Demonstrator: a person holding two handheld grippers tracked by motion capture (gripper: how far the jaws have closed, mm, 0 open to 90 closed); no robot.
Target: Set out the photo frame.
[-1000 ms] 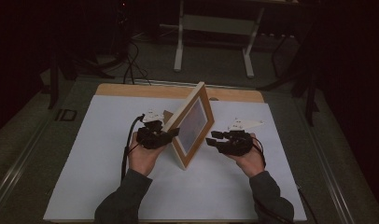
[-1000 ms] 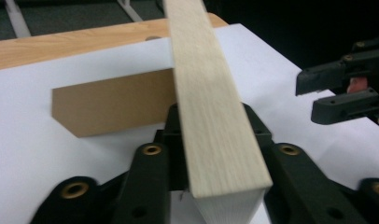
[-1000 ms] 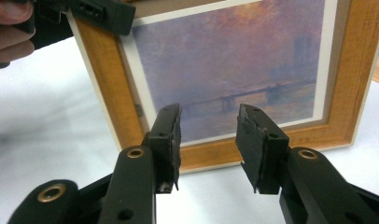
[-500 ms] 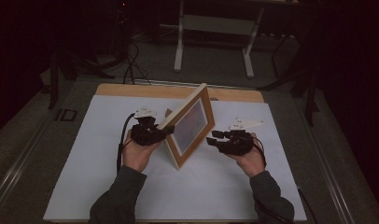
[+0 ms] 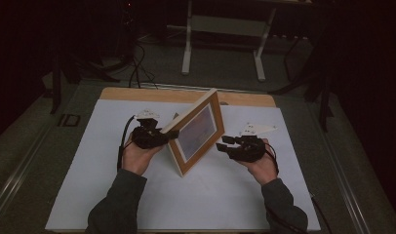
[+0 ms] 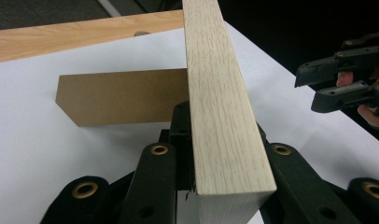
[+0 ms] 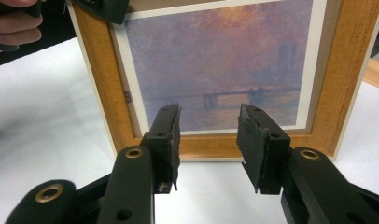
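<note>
Frame (image 5: 198, 131) of light wood, holding a print of a hazy river scene, was found standing on edge near the middle of the white sheet (image 5: 89, 195), tilted, with its brown back stand (image 6: 117, 95) swung out behind it and resting on the sheet. The frame's upper edge was seen gripped between the jaws of the left gripper (image 5: 159, 136), which were clenched on the wood. The right gripper (image 5: 224, 144) was held just in front of the picture face, apart from it, jaws released and holding nothing. Setting-up was judged well advanced: the stand was deployed and the lower edge was down. Release by the left gripper, and proof that the frame stood unaided, were judged outstanding. The wooden table edge (image 5: 137, 93) lay beyond.
</note>
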